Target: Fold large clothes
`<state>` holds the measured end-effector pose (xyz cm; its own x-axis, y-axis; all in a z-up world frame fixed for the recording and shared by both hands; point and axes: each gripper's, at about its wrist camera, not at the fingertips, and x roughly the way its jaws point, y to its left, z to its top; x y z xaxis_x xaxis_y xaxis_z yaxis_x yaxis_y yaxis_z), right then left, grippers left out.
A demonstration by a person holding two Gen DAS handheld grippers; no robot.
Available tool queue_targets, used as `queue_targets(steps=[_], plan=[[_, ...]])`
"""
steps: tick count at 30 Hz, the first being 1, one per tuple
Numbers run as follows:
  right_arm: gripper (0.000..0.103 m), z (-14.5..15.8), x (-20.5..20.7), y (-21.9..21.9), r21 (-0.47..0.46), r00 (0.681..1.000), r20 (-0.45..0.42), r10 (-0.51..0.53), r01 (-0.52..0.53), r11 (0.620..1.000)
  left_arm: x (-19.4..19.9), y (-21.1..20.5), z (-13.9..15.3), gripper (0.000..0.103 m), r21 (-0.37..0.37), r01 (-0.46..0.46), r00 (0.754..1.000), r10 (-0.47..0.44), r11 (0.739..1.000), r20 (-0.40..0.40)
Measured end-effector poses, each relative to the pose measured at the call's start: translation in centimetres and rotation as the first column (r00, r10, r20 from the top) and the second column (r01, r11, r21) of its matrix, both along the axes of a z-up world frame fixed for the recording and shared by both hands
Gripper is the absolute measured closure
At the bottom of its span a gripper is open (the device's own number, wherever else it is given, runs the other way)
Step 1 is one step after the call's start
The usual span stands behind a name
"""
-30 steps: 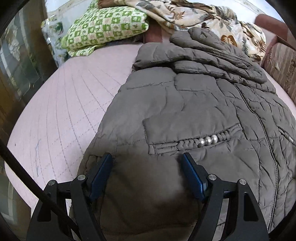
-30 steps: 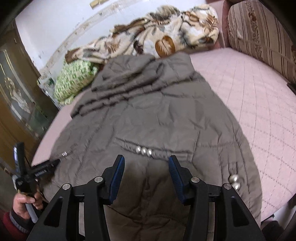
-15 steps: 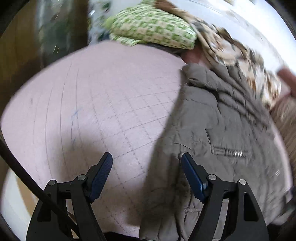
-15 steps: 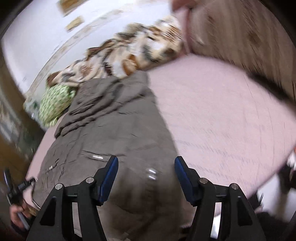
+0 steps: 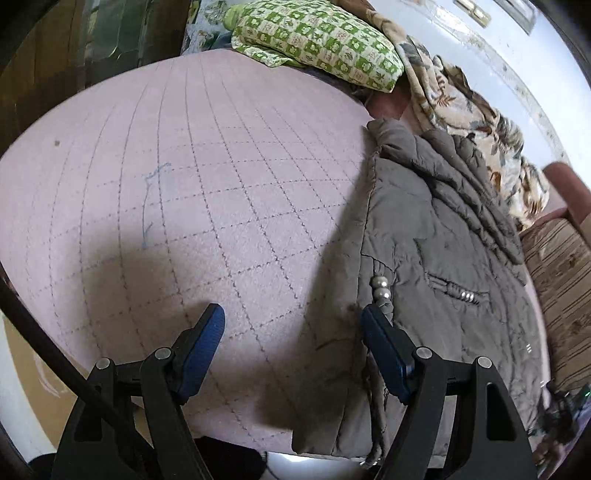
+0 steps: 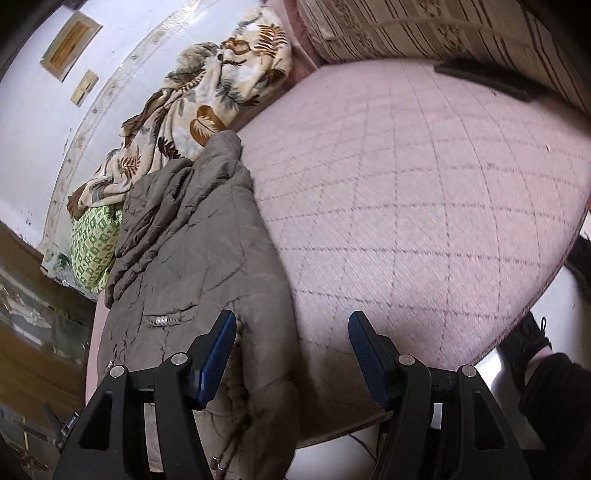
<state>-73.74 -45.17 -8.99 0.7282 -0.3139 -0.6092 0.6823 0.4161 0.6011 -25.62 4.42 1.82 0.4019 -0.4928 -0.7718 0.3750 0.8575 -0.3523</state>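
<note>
Left wrist view: the left gripper [image 5: 291, 328] gapes empty, the padded jacket [image 5: 443, 258] edge just inside its right finger. The right gripper [image 6: 291, 336] stands apart and empty over the jacket's opposite edge. Best pinch both hem corners deep, then lift evenly.

A home bedroom: a bed [image 5: 229, 192] under a pink quilted cover, a green patterned pillow [image 5: 317, 40], a leaf-print blanket [image 6: 207, 92] bunched by the white wall, and a striped upholstered headboard [image 6: 424, 29].

Grey quilted jacket [image 5: 443, 258] on pink mattress [image 5: 184, 184]
</note>
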Motion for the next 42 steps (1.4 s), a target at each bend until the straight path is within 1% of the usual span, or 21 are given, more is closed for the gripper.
queue_targets(steps=[1, 3, 7, 10, 14, 17, 19, 21, 23, 26, 29, 30, 31, 33, 34, 35, 37, 38, 39, 41, 42], plan=[[0.031, -0.3, -0.2, 0.0, 0.013, 1.0, 0.007, -0.001, 0.001, 1.0, 0.0, 0.0, 0.1, 0.027, -0.011, -0.005, 1.0, 0.005, 1.0, -0.001], [0.031, -1.0, -0.8, -0.4, 0.056, 0.999, 0.03, -0.01, 0.008, 0.998, 0.0, 0.1, 0.2, 0.027, -0.035, -0.008, 1.0, 0.008, 0.999, -0.006], [0.03, -1.3, -1.0, -0.1, 0.077, 0.998, 0.06, 0.001, -0.006, 0.997, -0.2, 0.4, 0.5, 0.027, -0.071, -0.008, 1.0, 0.008, 0.997, -0.006], [0.03, -1.2, -0.2, 0.6, 0.086, 0.994, 0.095, 0.062, -0.07, 0.994, -0.5, 0.1, 0.3, 0.027, -0.067, 0.0, 1.0, -0.001, 0.998, -0.014], [0.03, -1.7, 1.3, 2.0, 0.099, 0.989, 0.083, 0.122, -0.13, 0.986, -1.0, 0.5, -0.2, 0.027, -0.084, 0.004, 0.999, -0.008, 0.996, -0.046], [0.029, -2.1, 2.0, 3.0, 0.125, 0.981, 0.105, 0.161, -0.174, 0.977, -1.5, 0.7, -0.4, 0.027, -0.098, -0.003, 0.998, -0.003, 0.995, -0.063], [0.028, -2.1, 2.4, 4.1, 0.107, 0.98, 0.088, 0.179, -0.188, 0.976, -2.2, 0.7, -0.6, 0.027, -0.1, -0.005, 0.997, -0.002, 0.995, -0.072], [0.028, -1.7, 3.0, 5.1, 0.066, 0.978, 0.053, 0.2, -0.203, 0.977, -2.9, 0.6, -0.8, 0.027, -0.092, 0.0, 0.997, -0.007, 0.996, -0.071], [0.028, -1.3, 3.7, 5.6, 0.041, 0.975, 0.036, 0.221, -0.222, 0.974, -4.1, 0.1, -0.9, 0.027, -0.085, 0.024, 0.997, -0.031, 0.996, -0.071], [0.028, -1.4, 4.2, 5.9, 0.034, 0.972, 0.026, 0.235, -0.236, 0.971, -5.5, -0.7, -1.1, 0.027, -0.065, 0.059, 0.996, -0.063, 0.996, -0.06], [0.029, -1.5, 4.5, 5.9, 0.03, 0.974, 0.021, 0.226, -0.227, 0.973, -6.5, -1.5, -1.3, 0.026, -0.05, 0.083, 0.995, -0.086, 0.995, -0.048], [0.03, -1.5, 4.5, 6.0, 0.026, 0.975, 0.019, 0.221, -0.221, 0.975, -6.7, -1.7, -1.2, 0.026, -0.044, 0.083, 0.996, -0.084, 0.996, -0.036], [0.035, -1.5, 4.5, 6.0, 0.021, 0.978, 0.013, 0.21, -0.21, 0.977, -6.8, -1.8, -1.2, 0.026, -0.048, 0.086, 0.996, -0.087, 0.995, -0.034], [0.05, -1.6, 4.4, 6.0, 0.013, 0.98, 0.015, 0.199, -0.199, 0.98, -6.8, -2.1, -1.2, 0.026, -0.057, 0.089, 0.996, -0.09, 0.994, -0.029], [0.062, -1.5, 4.2, 6.0, 0.01, 0.98, 0.028, 0.196, -0.197, 0.98, -6.7, -2.2, -1.1, 0.027, -0.064, 0.092, 0.995, -0.093, 0.994, -0.026], [0.067, -1.2, 4.0, 6.0, 0.001, 0.98, 0.046, 0.192, -0.193, 0.981, -6.8, -2.4, -1.0, 0.03, -0.072, 0.1, 0.994, -0.102, 0.992, -0.023], [0.069, -0.2, 3.8, 6.4, -0.046, 0.978, 0.081, 0.193, -0.19, 0.981, -7.0, -3.0, -1.0, 0.036, -0.067, 0.119, 0.993, -0.12, 0.991, -0.006], [0.069, 0.1, 4.0, 6.6, -0.071, 0.978, 0.078, 0.196, -0.19, 0.979, -7.2, -3.3, -1.0, 0.038, -0.056, 0.126, 0.992, -0.126, 0.99, 0.006], [0.069, 0.0, 4.2, 6.6, -0.072, 0.979, 0.066, 0.193, -0.188, 0.979, -7.3, -3.5, -1.0, 0.038, -0.047, 0.128, 0.992, -0.127, 0.991, 0.016], [0.069, -1.0, 4.4, 6.1, -0.03, 0.984, 0.047, 0.174, -0.173, 0.985, -7.3, -4.0, -1.0, 0.038, -0.02, 0.132, 0.99, -0.131, 0.991, 0.043], [0.068, -1.7, 4.5, 5.7, 0.013, 0.985, 0.052, 0.164, -0.165, 0.986, -7.4, -4.2, -1.0, 0.038, -0.007, 0.132, 0.99, -0.132, 0.991, 0.057]])
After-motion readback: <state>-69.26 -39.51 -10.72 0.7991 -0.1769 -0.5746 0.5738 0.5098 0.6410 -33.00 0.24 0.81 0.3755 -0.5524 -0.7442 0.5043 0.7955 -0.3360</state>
